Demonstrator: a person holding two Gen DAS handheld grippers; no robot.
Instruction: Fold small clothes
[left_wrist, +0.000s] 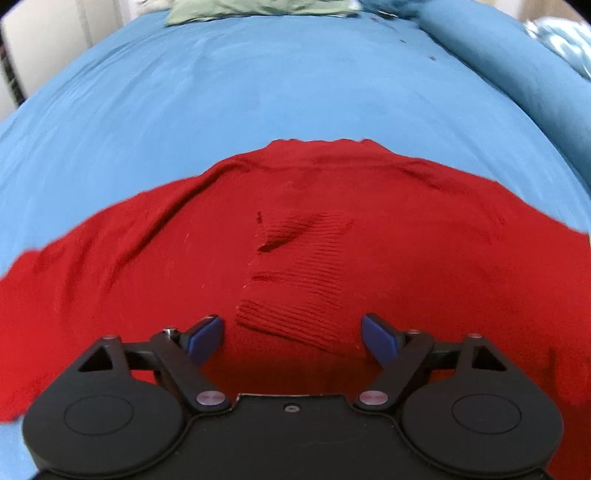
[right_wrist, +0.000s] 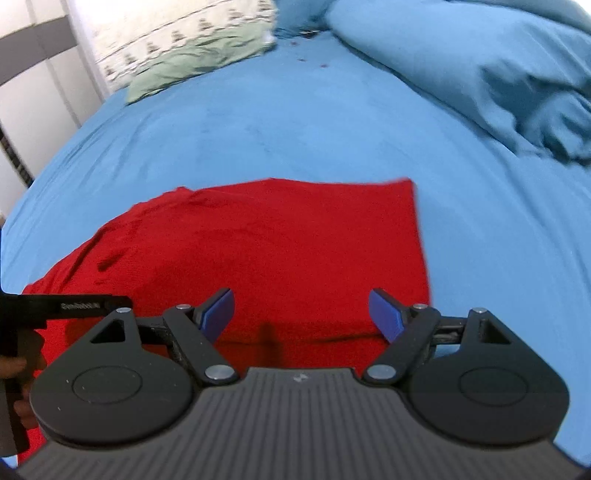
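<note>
Nearest in the left wrist view, the left black two-finger gripper with blue pads (left_wrist: 293, 334) is hovering low over a red knitted sweater (left_wrist: 155, 258), its jaws spread wide and holding nothing. One blue pad (left_wrist: 205, 338) is sitting at the left, and the other at the right is lying just beside the near edge of a ribbed cuff (left_wrist: 299, 280) — whether it is touching the knit cannot be told. The cuff is lying folded onto the middle of the sweater, angled from near left to far right.

In the right wrist view, the right black two-finger gripper with blue pads (right_wrist: 303, 314) is likewise pointing forward over the sweater's near part, jaws wide apart and empty, its pads (right_wrist: 219, 312) clear of the cloth. At the far left edge of this view the other gripper's black handle (right_wrist: 74, 305) is showing, with small white lettering too blurred to read, and a hand (right_wrist: 14, 373) is gripping it below.

The sweater is lying spread flat on a blue bed sheet (right_wrist: 295, 122), its right edge straight and its left side rumpled. Farther off, a pale green cloth (right_wrist: 199, 61) is lying at the far left of the bed, a patterned white fabric (right_wrist: 155, 33) behind it, and a bunched blue duvet (right_wrist: 480, 62) is heaped along the far right.
</note>
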